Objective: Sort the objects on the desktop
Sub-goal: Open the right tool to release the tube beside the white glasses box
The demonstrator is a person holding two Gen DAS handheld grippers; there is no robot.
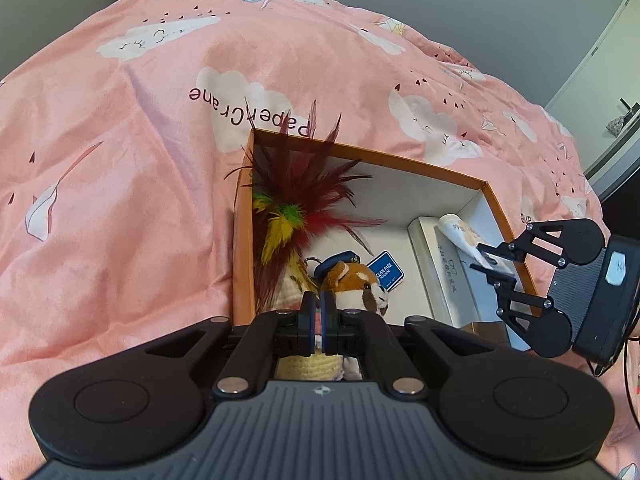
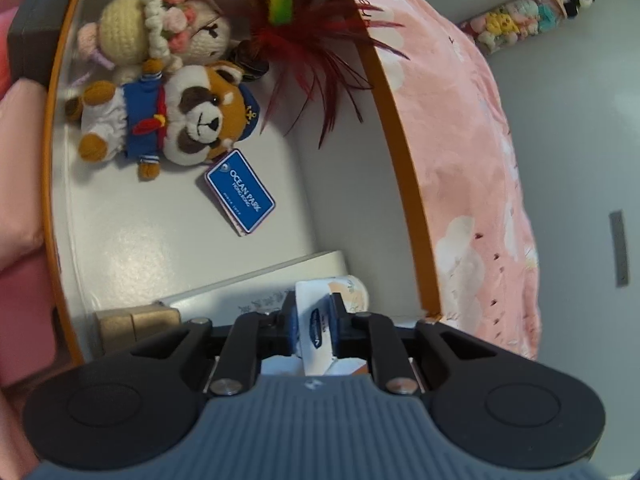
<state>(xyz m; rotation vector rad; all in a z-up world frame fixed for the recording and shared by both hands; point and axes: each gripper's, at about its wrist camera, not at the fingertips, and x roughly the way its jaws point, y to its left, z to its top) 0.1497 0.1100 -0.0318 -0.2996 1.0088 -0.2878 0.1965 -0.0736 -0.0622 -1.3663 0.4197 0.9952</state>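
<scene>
A pink bedspread (image 1: 160,120) is seen beneath an orange-rimmed box (image 1: 505,216), into which items are being sorted. Inside, a feather toy (image 1: 296,200), 1 crocheted doll (image 2: 160,36) and 1 plush red panda (image 2: 176,124) with a blue tag (image 2: 240,192) are gathered at one side, well apart from a flat white box (image 1: 432,264). Over that white box a small tube (image 2: 320,320) lies between the slightly parted jaws of the right gripper (image 2: 314,322); whether it is pressed cannot be told. The tube is judged light, soft and somewhat slippery, best taken across its flat crimped end. The left gripper (image 1: 318,320) is closed on nothing.
</scene>
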